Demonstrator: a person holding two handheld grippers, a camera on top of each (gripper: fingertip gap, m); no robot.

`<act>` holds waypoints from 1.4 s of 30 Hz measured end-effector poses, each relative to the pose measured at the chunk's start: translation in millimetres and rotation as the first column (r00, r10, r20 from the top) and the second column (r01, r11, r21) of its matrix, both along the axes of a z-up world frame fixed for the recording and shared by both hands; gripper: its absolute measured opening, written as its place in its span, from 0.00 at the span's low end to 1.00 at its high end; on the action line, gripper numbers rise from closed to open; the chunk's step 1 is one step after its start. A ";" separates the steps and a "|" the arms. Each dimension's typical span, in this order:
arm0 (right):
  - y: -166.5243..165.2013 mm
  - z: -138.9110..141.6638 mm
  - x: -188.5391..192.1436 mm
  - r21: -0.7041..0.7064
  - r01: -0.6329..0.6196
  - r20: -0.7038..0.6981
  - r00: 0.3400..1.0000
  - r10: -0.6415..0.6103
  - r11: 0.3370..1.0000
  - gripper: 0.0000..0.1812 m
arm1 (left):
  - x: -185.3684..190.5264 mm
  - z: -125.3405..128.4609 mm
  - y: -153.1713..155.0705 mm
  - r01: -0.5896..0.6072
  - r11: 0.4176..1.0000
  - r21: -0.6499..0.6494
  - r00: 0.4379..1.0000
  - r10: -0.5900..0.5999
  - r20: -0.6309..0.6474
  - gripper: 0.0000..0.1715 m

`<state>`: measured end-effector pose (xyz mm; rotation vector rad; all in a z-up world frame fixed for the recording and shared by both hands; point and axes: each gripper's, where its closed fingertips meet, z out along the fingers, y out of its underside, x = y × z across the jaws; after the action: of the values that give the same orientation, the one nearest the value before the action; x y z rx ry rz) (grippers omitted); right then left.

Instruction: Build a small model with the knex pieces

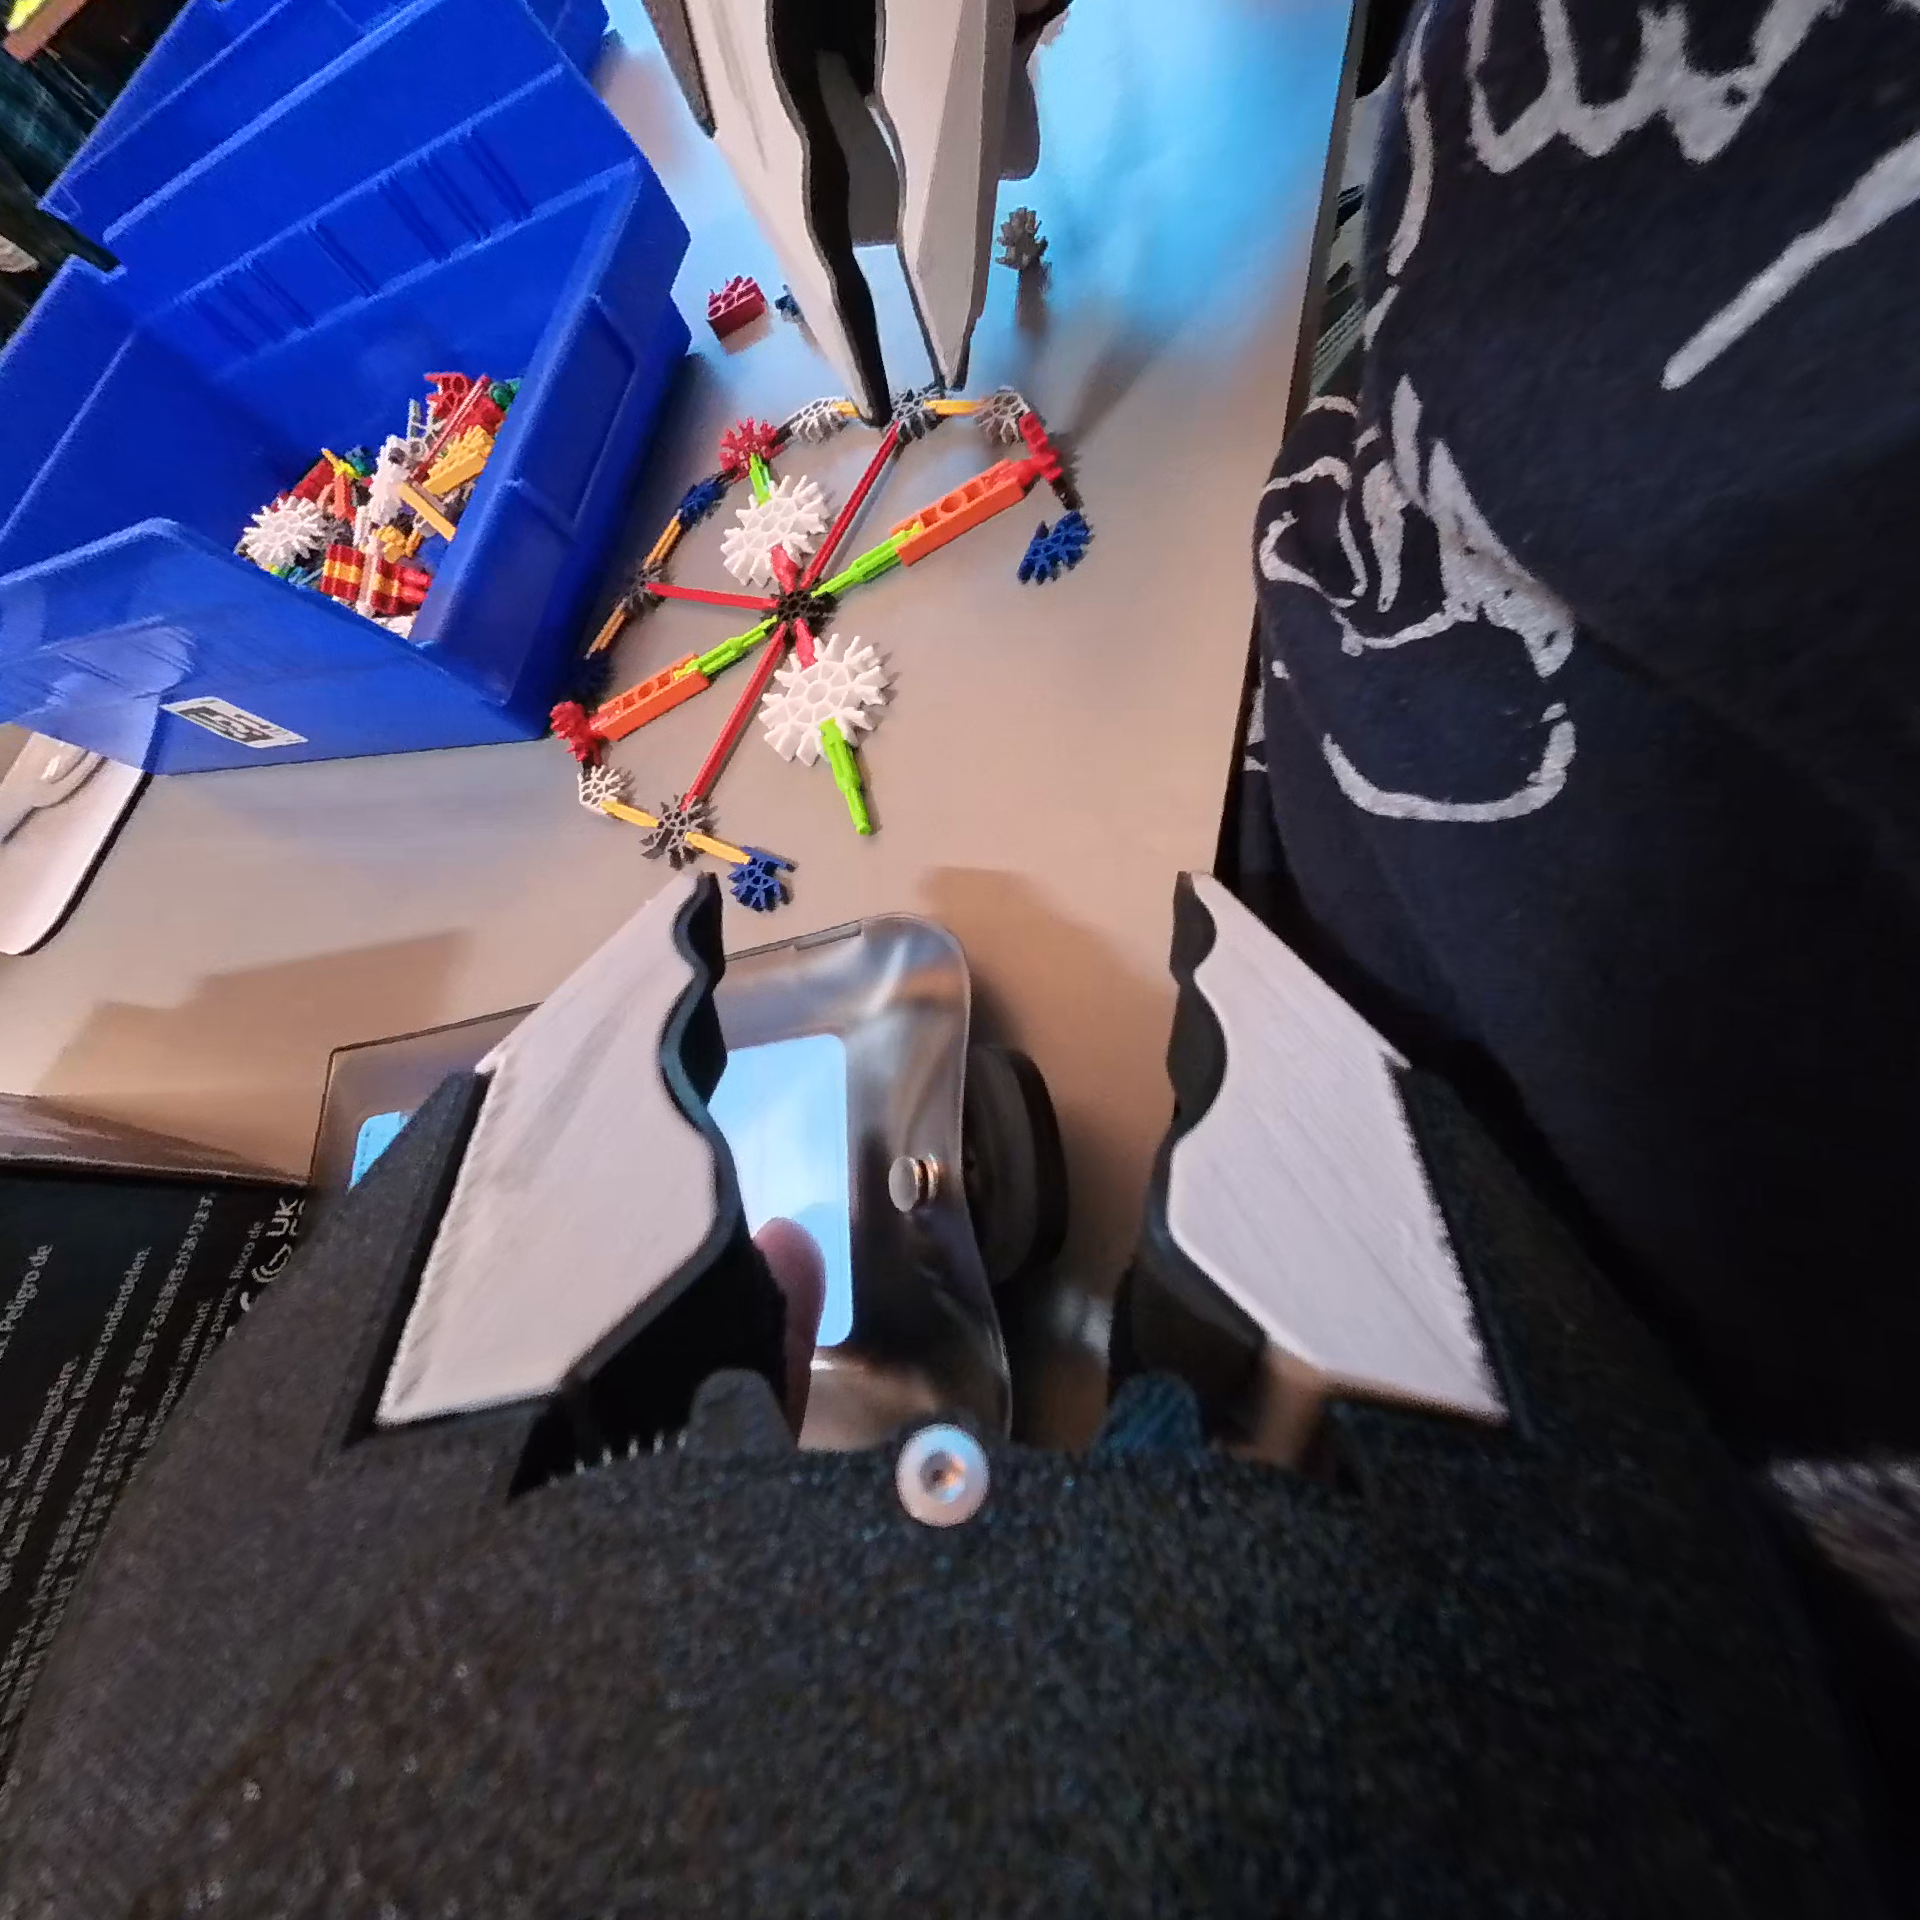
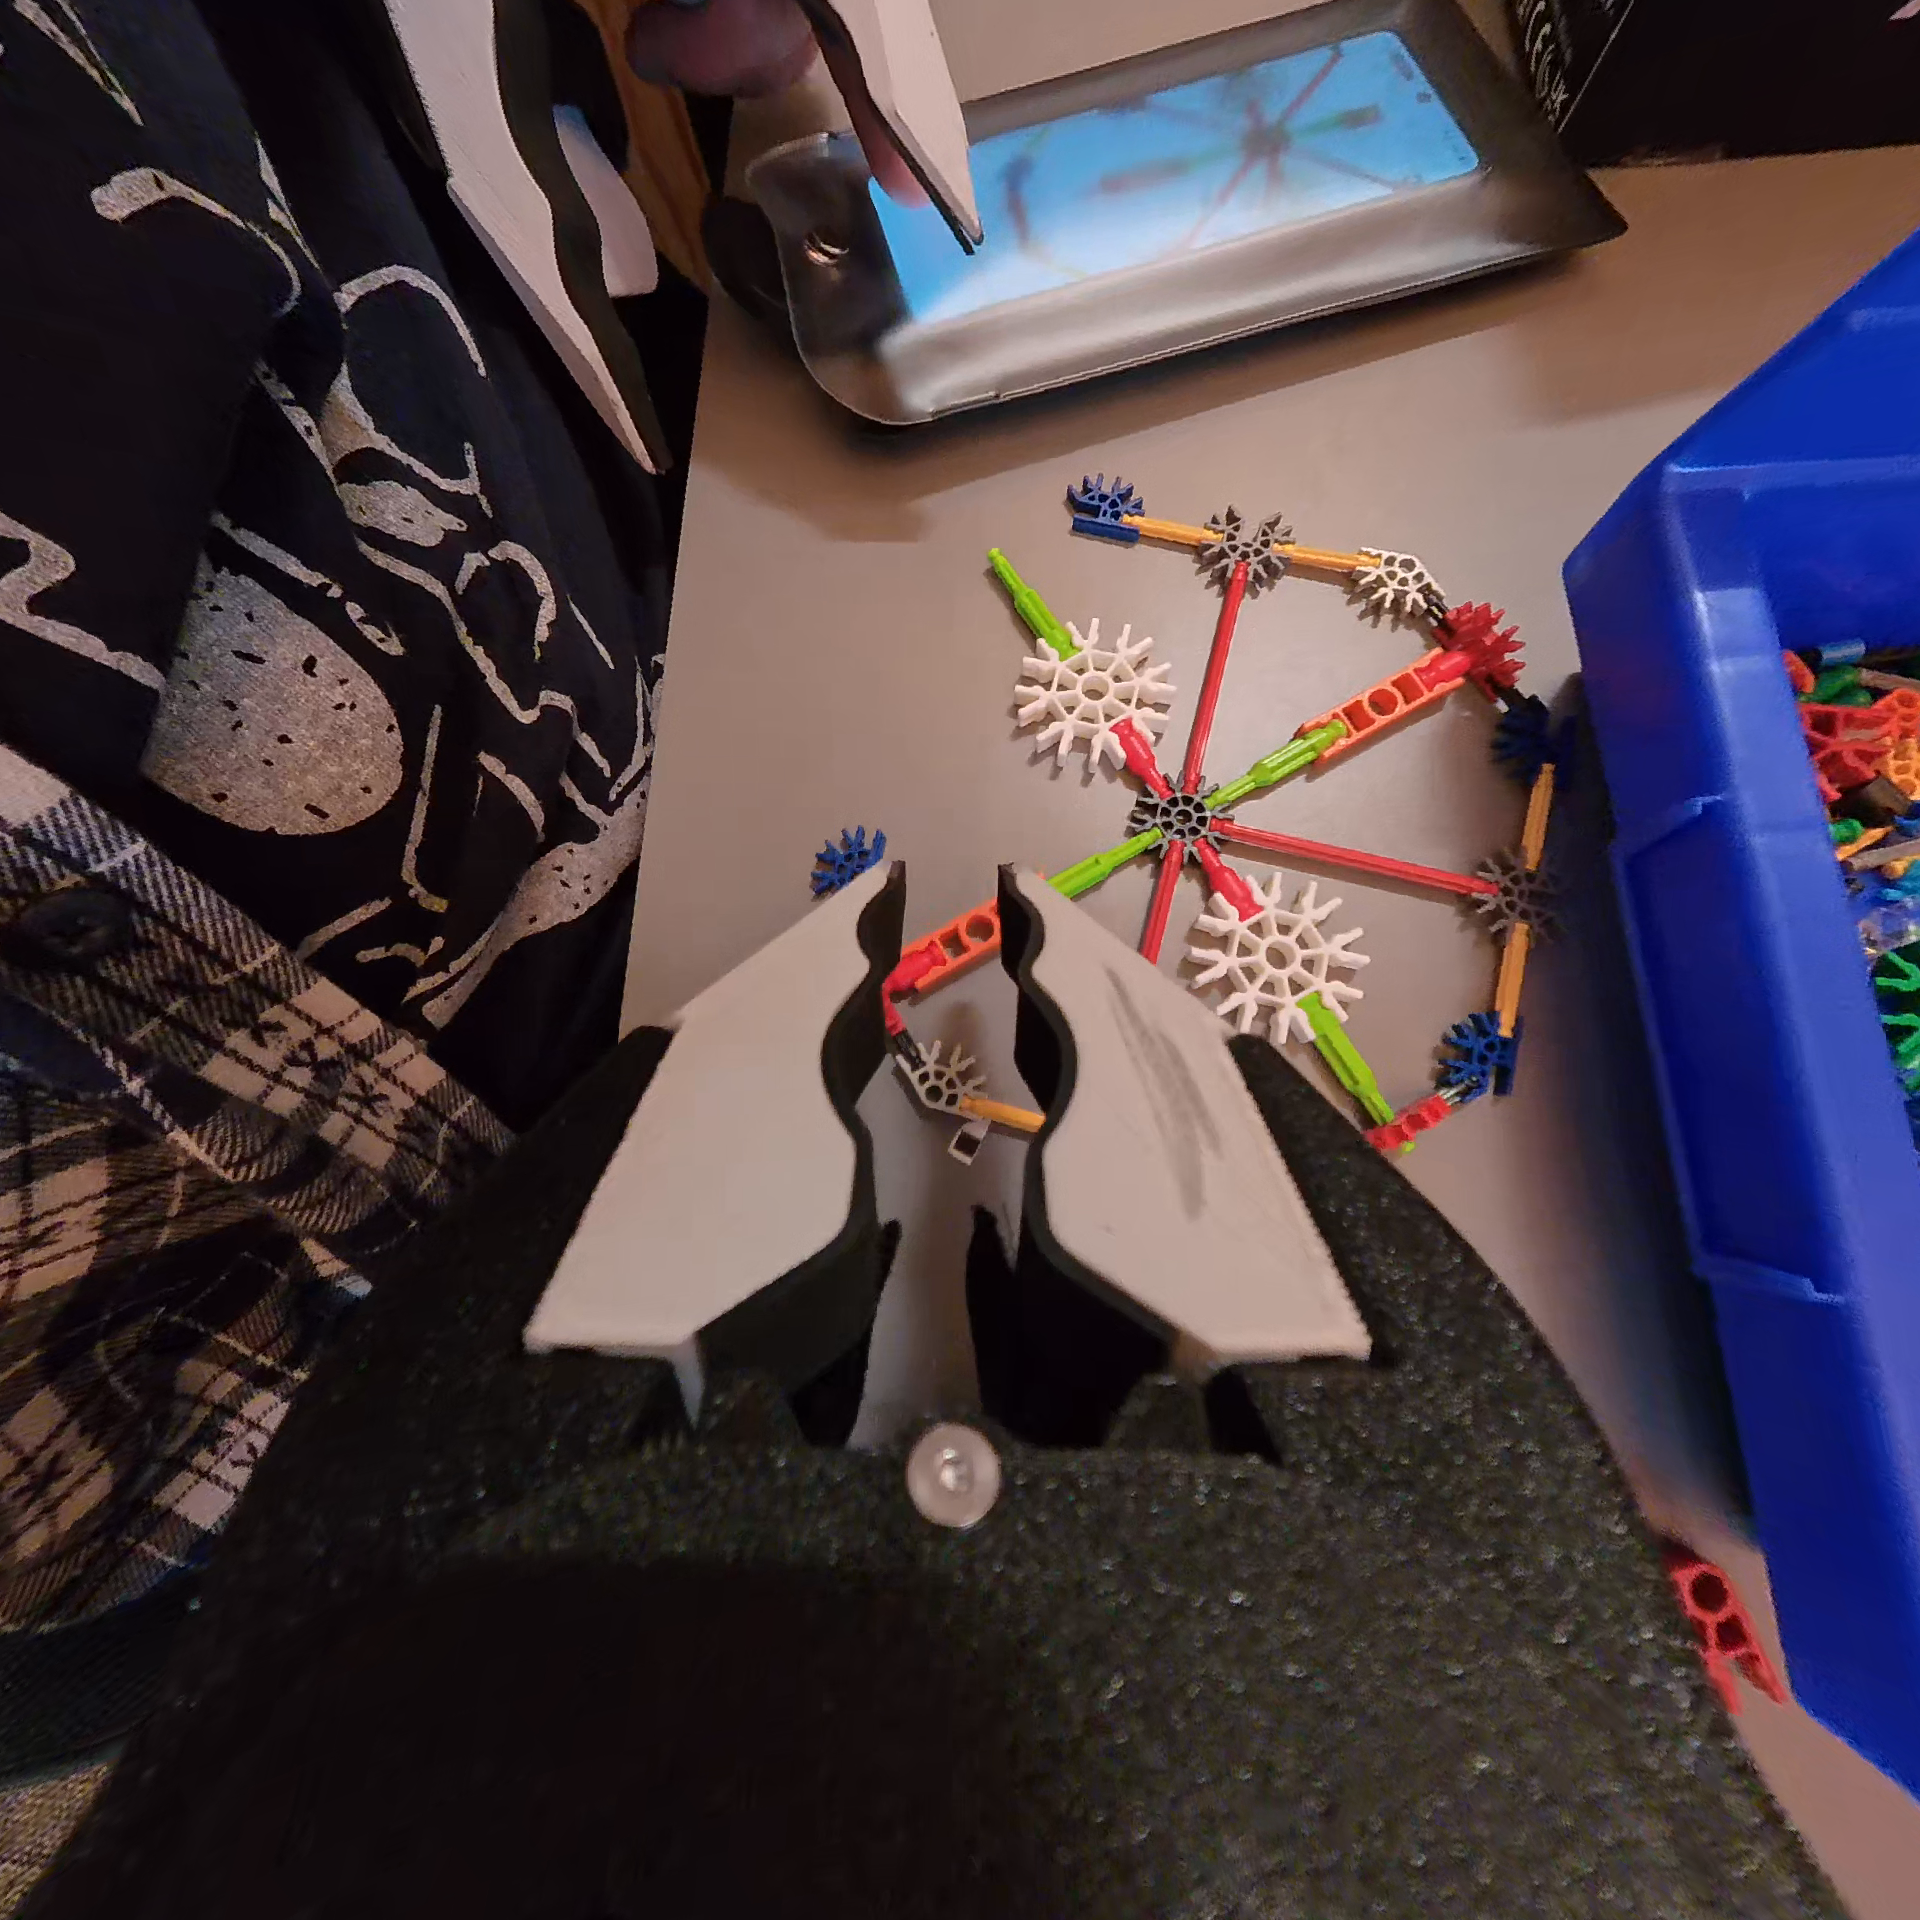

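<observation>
A flat wheel of plastic rods and connectors (image 1: 795,606) lies on the grey table (image 1: 1091,779). It has a black hub, red, green and orange spokes, two white snowflake connectors and a partial rim. My right gripper (image 1: 916,400) hangs over the far rim by a dark grey connector. In the right wrist view the right gripper (image 2: 953,876) has a narrow gap between its jaws, with an orange spoke (image 2: 951,940) and a white rim connector (image 2: 940,1075) showing through it. The wheel hub (image 2: 1179,810) lies just ahead. My left gripper (image 1: 948,896) is wide open and empty over a shiny metal tray (image 1: 904,997).
A blue bin (image 1: 312,312) holding several loose pieces stands beside the wheel (image 2: 1766,935). A loose blue connector (image 1: 1055,545), a dark red brick (image 1: 738,307) and a grey connector (image 1: 1023,244) lie on the table. A person in a dark printed shirt (image 1: 1610,520) stands at the table edge. About 12 centimetres separates my left fingertips from my right. My right gripper is the nearer one to the wheel hub (image 2: 1179,810): about 5 centimetres, against 12 centimetres. It is also in sight in the left wrist view (image 1: 795,601).
</observation>
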<state>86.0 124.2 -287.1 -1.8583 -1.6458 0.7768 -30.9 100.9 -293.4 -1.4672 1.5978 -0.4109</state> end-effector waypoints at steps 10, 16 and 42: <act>-0.8 1.3 -1.2 0.003 -0.003 0.001 1.000 0.003 1.000 0.09 | -0.4 -0.3 -0.4 0.003 1.000 0.005 1.000 -0.003 -0.001 0.50; -4.1 3.8 0.6 0.012 -0.001 0.000 1.000 0.001 1.000 0.09 | -0.3 -0.3 -0.3 -0.004 1.000 0.006 1.000 0.004 -0.003 0.50; -25.5 -25.0 8.9 0.154 -0.062 0.130 0.991 0.042 0.986 0.06 | 87.5 25.0 -36.3 0.030 1.000 -0.006 1.000 -0.030 -0.003 0.33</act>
<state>94.9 98.7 -312.1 -1.7906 -1.7860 0.5421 56.6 64.6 -268.4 -1.4505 1.6247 -0.4314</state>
